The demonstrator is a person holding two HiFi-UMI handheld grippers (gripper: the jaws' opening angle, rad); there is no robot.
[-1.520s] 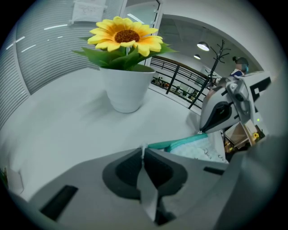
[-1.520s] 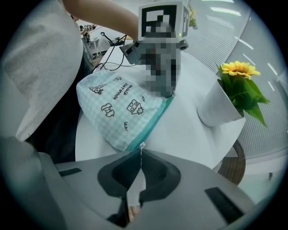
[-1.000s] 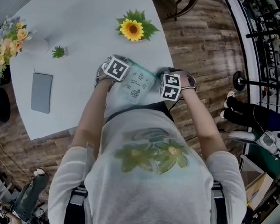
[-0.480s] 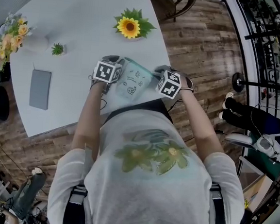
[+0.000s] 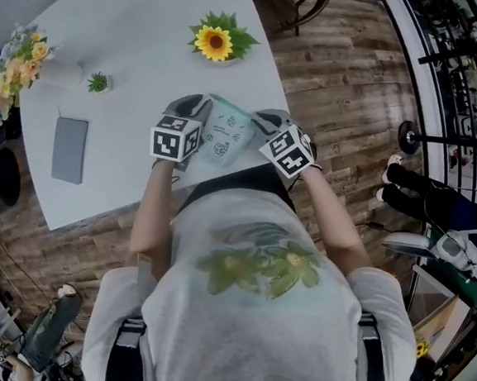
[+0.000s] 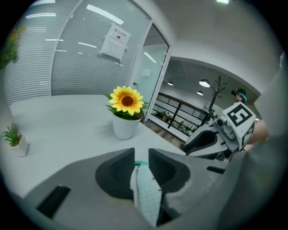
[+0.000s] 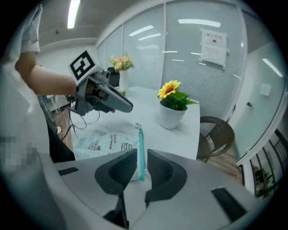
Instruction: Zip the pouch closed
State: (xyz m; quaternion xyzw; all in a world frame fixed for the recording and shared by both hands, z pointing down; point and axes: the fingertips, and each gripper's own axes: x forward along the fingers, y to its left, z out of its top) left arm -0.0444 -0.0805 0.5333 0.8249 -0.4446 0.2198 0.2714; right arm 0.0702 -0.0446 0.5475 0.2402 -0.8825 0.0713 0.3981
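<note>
Potted sunflower, small green plant, vase of flowers and flat grey pad on a white table

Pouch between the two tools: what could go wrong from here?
1. An edge of the pouch shows between the jaws of the left tool, and its zip edge between those of the right tool, which are opening. A tool that pulls away might snag and drag it.
2. The pouch lies near the table edge by the person, so a drag could pull it off.

Pouch: pale mint, semi-clear, small dark doodle prints, teal zip strip along one edge. Lies flat on white table, near its 5 o'clock corner.
</note>
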